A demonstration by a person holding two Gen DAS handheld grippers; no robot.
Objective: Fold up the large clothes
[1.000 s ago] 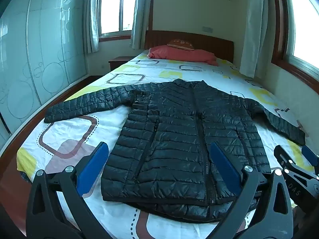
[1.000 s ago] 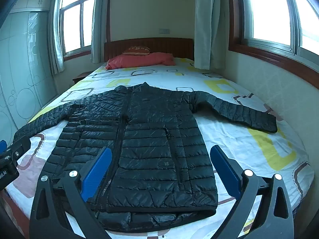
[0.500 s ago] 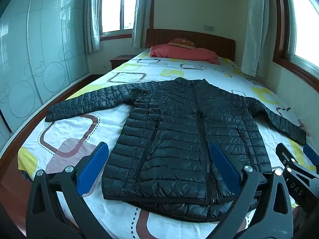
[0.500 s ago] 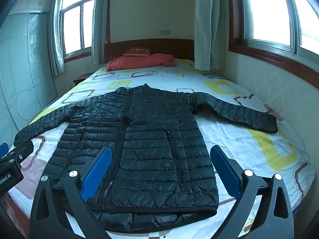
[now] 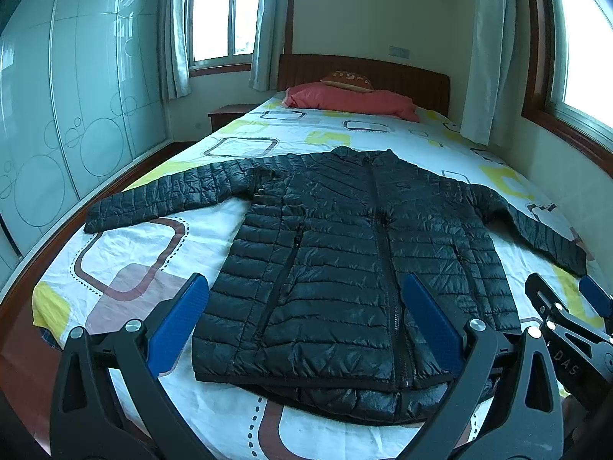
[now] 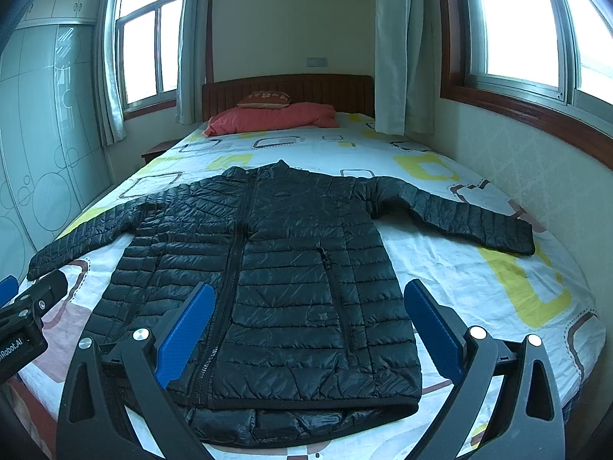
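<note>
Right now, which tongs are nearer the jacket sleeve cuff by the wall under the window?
Right. The right tongs hang over the jacket's hem on that side of the zipper, with the sleeve cuff ahead to their right. The left tongs sit farther across the hem.

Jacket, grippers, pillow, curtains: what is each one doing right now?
Jacket: zipped, spread flat on the bed, sleeves out.
Left gripper: open, holding nothing.
Right gripper: open, holding nothing.
Pink pillow: lying by the headboard.
Curtains: drawn aside, windows uncovered.
</note>
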